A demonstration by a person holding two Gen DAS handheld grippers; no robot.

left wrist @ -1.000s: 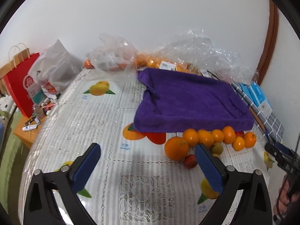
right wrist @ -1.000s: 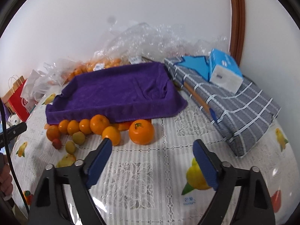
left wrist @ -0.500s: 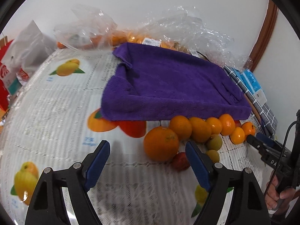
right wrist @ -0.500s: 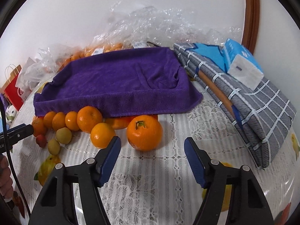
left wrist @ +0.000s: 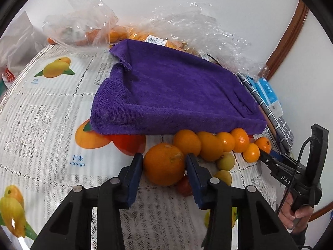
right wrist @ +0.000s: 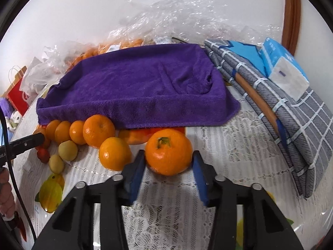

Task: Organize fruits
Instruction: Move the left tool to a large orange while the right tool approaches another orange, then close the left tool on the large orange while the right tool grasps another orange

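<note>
At lower centre of each view, a large orange (left wrist: 164,166) is bracketed by the left gripper (left wrist: 164,167) and a stemmed orange (right wrist: 168,152) by the right gripper (right wrist: 169,166); firm contact cannot be told. "mango" is printed on the lace tablecloth (left wrist: 52,112) at left.

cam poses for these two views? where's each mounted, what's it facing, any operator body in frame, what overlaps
Left wrist: on the left gripper, facing along its fingers at a large orange between them; person's right hand and right gripper show at right.
Right wrist: on the right gripper, facing a stemmed orange between its fingers; left gripper's tip at the left edge.
Shared: purple towel, fruit row, fruit-print tablecloth.
</note>
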